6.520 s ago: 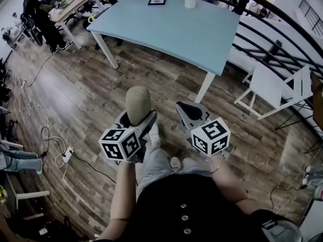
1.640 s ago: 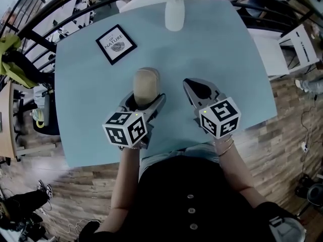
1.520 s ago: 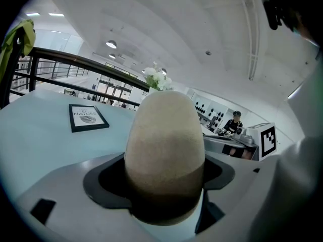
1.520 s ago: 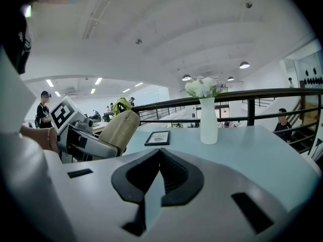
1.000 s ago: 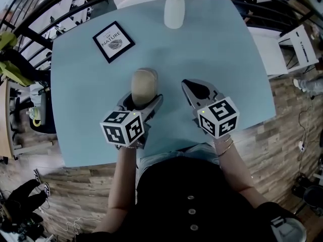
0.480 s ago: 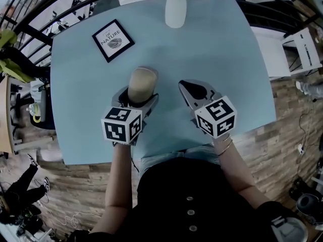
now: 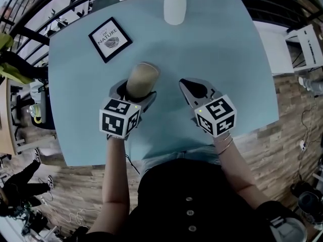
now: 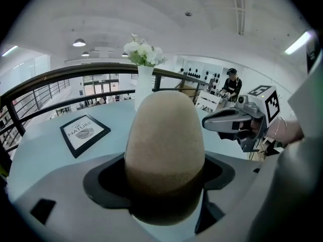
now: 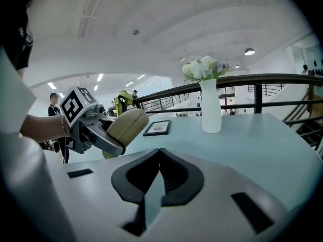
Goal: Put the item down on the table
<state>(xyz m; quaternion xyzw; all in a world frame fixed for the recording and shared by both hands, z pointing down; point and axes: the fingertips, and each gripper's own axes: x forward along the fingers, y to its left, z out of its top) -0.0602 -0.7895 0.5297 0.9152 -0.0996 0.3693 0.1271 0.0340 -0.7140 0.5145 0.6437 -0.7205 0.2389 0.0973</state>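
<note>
Light blue table (image 7: 222, 44), seen from above, with the person's dark buttoned torso (image 7: 189, 205) at its near edge and both forearms reaching over the tabletop. A dark curved railing (image 9: 252, 78) runs behind the table's far side. Left gripper (image 7: 135, 91), over the near-left part of the table: its jaws are clamped on the lower half of the item (image 7: 142, 77), a tan, egg-shaped object with a matte, slightly grainy surface, whose rounded top projects forward beyond the jaw tips. In the right gripper view the item leans at a tilt rather than standing upright; whether its lower end touches the tabletop cannot be told. Right gripper (image 7: 191, 87), just beside the left one and apart from it, over the near-centre of the table: its jaws are closed together with nothing between them. White vase (image 7: 174, 6) holding pale flowers, upright at the far edge of the table, well apart from both grippers. Black-framed sign (image 7: 110, 33), lying flat on the far-left part of the tabletop, beyond the left gripper.
</note>
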